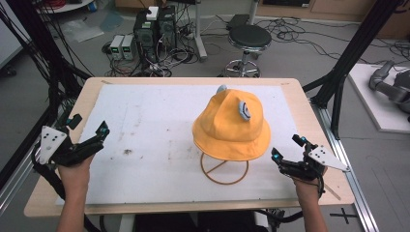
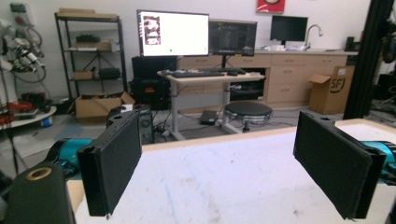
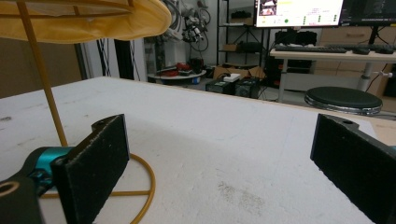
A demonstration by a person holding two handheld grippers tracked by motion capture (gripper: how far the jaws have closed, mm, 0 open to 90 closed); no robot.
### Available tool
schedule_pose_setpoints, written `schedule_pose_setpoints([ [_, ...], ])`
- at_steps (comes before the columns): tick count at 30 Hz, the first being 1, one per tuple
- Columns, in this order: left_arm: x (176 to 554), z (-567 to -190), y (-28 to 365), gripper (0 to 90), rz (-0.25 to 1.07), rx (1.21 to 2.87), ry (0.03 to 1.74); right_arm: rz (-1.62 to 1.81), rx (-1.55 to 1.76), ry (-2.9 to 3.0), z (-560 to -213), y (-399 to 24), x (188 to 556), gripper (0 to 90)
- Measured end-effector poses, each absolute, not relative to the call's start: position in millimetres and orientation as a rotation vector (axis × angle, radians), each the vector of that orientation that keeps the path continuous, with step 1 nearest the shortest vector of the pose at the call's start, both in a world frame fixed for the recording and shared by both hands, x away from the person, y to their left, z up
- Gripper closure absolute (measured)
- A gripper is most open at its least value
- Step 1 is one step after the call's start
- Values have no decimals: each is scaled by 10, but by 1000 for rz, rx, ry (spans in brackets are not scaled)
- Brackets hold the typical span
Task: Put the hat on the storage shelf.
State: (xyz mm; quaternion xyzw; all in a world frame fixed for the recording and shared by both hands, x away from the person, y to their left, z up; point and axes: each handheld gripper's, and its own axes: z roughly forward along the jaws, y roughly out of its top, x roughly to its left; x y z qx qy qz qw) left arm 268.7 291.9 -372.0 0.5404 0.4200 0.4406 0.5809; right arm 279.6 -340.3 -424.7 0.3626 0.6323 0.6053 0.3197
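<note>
Nothing of the work looked begun. At the table's left edge the left gripper [image 1: 87, 137] rested low over the white mat [image 1: 145, 121], jaws spread wide with only bare mat between them (its own view confirmed the gap, both black pads [image 2: 112, 163] standing far apart and nothing gripped). It was well apart from the hat [image 1: 232, 123], which sat right of the table's middle, yellow, with two small grey ears on the crown, perched on a wire stand [image 1: 225, 169] whose ring lay flat on the mat just below the brim. Further right, the right gripper [image 1: 286, 151] hovered near the brim's lower right edge without touching it, jaws likewise wide and empty; its own view looked under the brim [image 3: 93, 18] at the stand's upright rod [image 3: 42, 74] and ring. So, as I judged it, the hat was untouched on its stand, and everything remained: closing in, taking the brim and lifting the hat off, most likely with the nearer right gripper leading. As for writing, a cardboard box [image 2: 327, 88] beside the cabinets in the left gripper view bore letters that read roughly "SF"; the text on the lit monitor [image 2: 173, 32] was too small to read, and the hat showed no legible label.
</note>
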Motion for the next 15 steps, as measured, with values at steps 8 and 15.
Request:
schedule_pose_setpoints([
  [8,2602,-4014,2981,157,1035,1244,1036,1601,944,1645,-4245,-3411,2792,41],
  [15,2561,-4110,3021,158,1026,1260,1047,1593,944,1646,-4243,-3409,2788,41],
])
